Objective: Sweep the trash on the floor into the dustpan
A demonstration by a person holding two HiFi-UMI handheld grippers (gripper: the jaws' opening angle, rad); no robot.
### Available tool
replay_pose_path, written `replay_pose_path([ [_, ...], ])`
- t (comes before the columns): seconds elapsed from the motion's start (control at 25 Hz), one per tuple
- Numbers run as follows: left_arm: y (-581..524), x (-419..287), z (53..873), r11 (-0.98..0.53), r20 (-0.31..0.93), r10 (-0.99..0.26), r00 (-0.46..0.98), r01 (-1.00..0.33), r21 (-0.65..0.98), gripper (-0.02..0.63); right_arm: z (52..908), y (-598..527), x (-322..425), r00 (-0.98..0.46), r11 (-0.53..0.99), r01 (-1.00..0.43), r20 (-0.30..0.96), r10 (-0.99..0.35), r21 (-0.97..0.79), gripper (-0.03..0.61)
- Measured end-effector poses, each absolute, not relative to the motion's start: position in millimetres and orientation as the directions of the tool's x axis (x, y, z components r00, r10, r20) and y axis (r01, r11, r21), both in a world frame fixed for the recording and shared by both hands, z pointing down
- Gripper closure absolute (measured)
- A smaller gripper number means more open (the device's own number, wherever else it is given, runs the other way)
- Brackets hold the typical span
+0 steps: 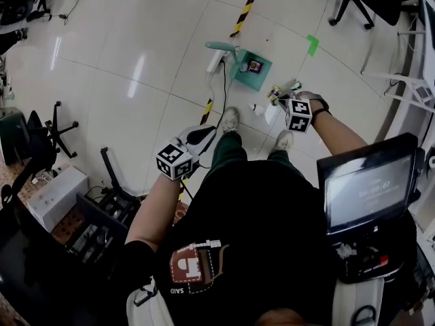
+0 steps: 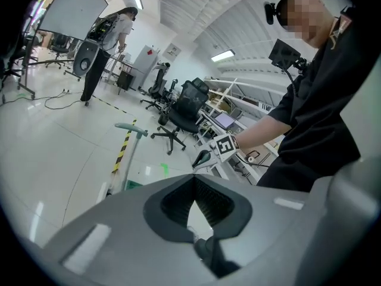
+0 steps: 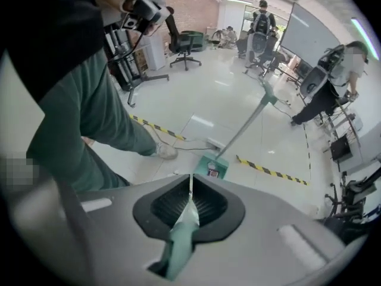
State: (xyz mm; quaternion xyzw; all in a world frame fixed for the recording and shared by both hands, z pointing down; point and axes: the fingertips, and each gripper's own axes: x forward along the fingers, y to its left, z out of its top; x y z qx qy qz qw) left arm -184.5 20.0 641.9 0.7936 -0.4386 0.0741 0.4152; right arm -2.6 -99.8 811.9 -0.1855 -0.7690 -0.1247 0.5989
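Glossy white floor tiles (image 1: 136,60) crossed by yellow-black hazard tape (image 1: 246,5) spread out under the standing person. On them, ahead of the person's shoes (image 1: 231,119), sits the teal dustpan (image 1: 264,79). Its long handle (image 3: 247,124) rises from it, and a small dark red item (image 1: 255,65) lies inside. Loose trash (image 1: 275,94) lies on the tiles just right of the dustpan, close to the right gripper (image 1: 284,102). That gripper's tongs are clamped on a pale green handle (image 3: 178,243) and point toward the dustpan. The left gripper (image 1: 207,134) hangs near the left shoe, its tongs pressed together at the tips with nothing visible between them.
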Motion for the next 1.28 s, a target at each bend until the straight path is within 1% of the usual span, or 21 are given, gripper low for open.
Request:
replay_pose_path([
  [0.12,26.0,-191.7,642.8,-0.266,0.486,-0.640,0.595,-0.765,0.587,0.612,801.4,-115.7,-30.6,-0.291,0.916,0.400,0.951,0.103,0.023,0.566],
  [0.36,33.7,-199.7,645.2,-0.266,0.471,-0.654,0.592,-0.763,0.589,0.612,780.2,-130.9,-54.9,-0.380,0.901,0.415,0.924,0.048,0.124,0.569],
  [0.52,34.4,-193.4,645.7,-0.276,0.464,-0.653,0.599,-0.758,0.591,0.611,755.7,-137.1,-55.1,-0.419,0.921,0.371,0.906,0.054,0.116,0.571],
  [0.6,32.6,-188.1,642.6,-0.286,0.457,-0.653,0.604,-0.755,0.590,0.611,745.3,-135.4,-44.1,-0.413,0.935,0.347,0.908,0.078,0.078,0.571],
  [0.68,28.1,-183.9,637.6,-0.292,0.446,-0.657,0.607,-0.751,0.593,0.611,739.5,-126.4,-25.3,-0.391,0.935,0.352,0.913,0.115,0.033,0.571],
  [0.84,20.9,-178.6,630.2,-0.295,0.426,-0.667,0.611,-0.742,0.602,0.611,743.3,-100.0,8.8,-0.317,0.908,0.417,0.928,0.197,-0.050,0.571],
  [0.96,25.6,-173.7,633.6,-0.295,0.435,-0.655,0.618,-0.739,0.606,0.611,760.9,-79.9,20.0,-0.250,0.871,0.480,0.936,0.247,-0.101,0.571],
  [1.12,37.9,-173.3,636.6,-0.285,0.448,-0.647,0.617,-0.741,0.608,0.611,789.1,-52.0,10.3,-0.218,0.818,0.567,0.938,0.269,-0.103,0.571],
  [1.28,49.2,-185.6,643.0,-0.258,0.453,-0.657,0.602,-0.744,0.616,0.611,813.3,-43.4,-21.9,-0.247,0.791,0.609,0.937,0.248,-0.048,0.572],
])
